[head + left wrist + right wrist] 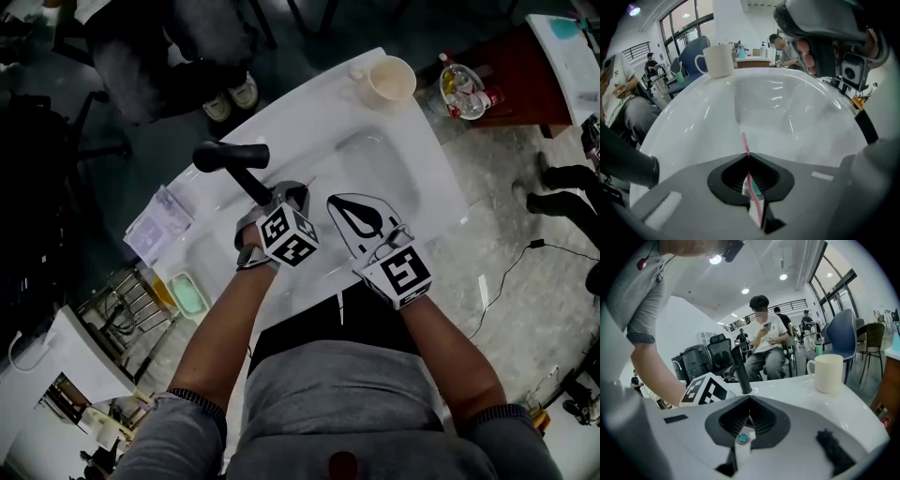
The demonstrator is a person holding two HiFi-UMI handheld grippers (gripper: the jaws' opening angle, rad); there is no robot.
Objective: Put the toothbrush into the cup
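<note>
**Toothbrush pinched in left tongs, cup well off**

Thin pink toothbrush (746, 144) clamped betw. pads of left tongs (749, 158), near upright. Short bit poking above jaws, longer run going back behind them. Bristle end not made out. Held above white basin (797, 108), not touching it as far as visible.

Prob. v. light, stiff plastic w/ slight flex. Smooth and narrow, so prone to pivoting or slipping in so thin a pinch. Seemingly gripped nearer one end, w/ risk of the free length swinging. Better taken nearer mid-handle, but OK for a short carry if kept vertical.

Pale cup (718, 60) w/ handle, upright on far corner of surface (309, 103), beyond basin, well apart from brush. Mouth prob. wide enough. Risk of tipping a light cup if rim knocked, so best lowered over centre and let go low.

Right tongs (749, 398) closed on nothing, beside left over near edge of surface.

Black faucet (231, 157) at basin's left, near left tongs. Worth minding on the way across.
</note>
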